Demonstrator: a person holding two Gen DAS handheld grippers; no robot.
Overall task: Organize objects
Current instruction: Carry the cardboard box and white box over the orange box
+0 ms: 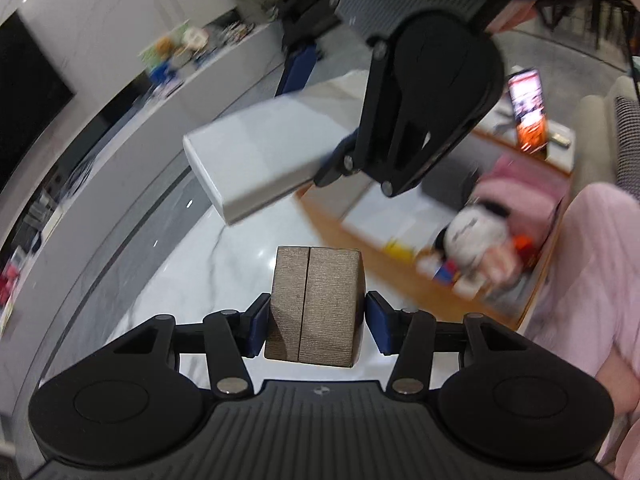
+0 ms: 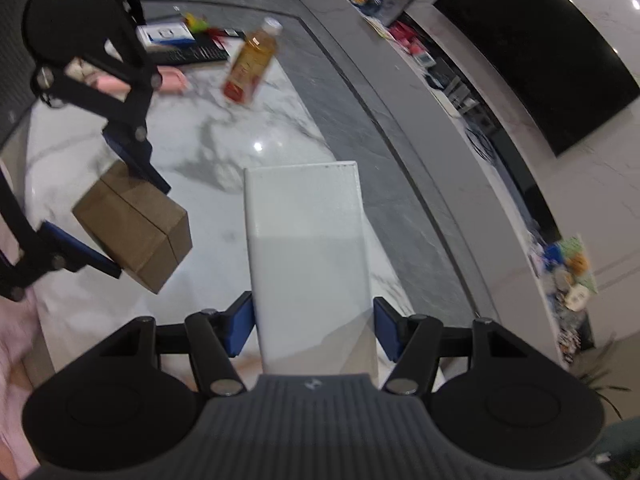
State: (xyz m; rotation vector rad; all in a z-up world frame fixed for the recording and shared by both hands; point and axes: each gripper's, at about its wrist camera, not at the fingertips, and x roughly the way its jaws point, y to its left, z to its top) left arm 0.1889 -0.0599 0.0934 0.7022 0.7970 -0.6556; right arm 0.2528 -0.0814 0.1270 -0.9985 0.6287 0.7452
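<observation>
The brown box (image 1: 314, 306), pinched between the blue pads of the left gripper (image 1: 316, 322), and the white box (image 2: 310, 264), clamped in the right gripper (image 2: 314, 328), both hang tilted downward above the marble floor (image 2: 192, 148), with no writing legible on either.

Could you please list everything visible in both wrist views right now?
brown box: one, brown, clamped in the left tool, off the floor
white box: one, white, clamped in the right tool, off the floor
bottle: one, amber with a red label, standing on the marble floor
plush toy: one, white and black, on the wooden tray, blurred
phone: one, screen lit, propped upright
black screen: one, on the white wall
left tool: one, black with blue pads
right tool: one, black with blue pads
</observation>
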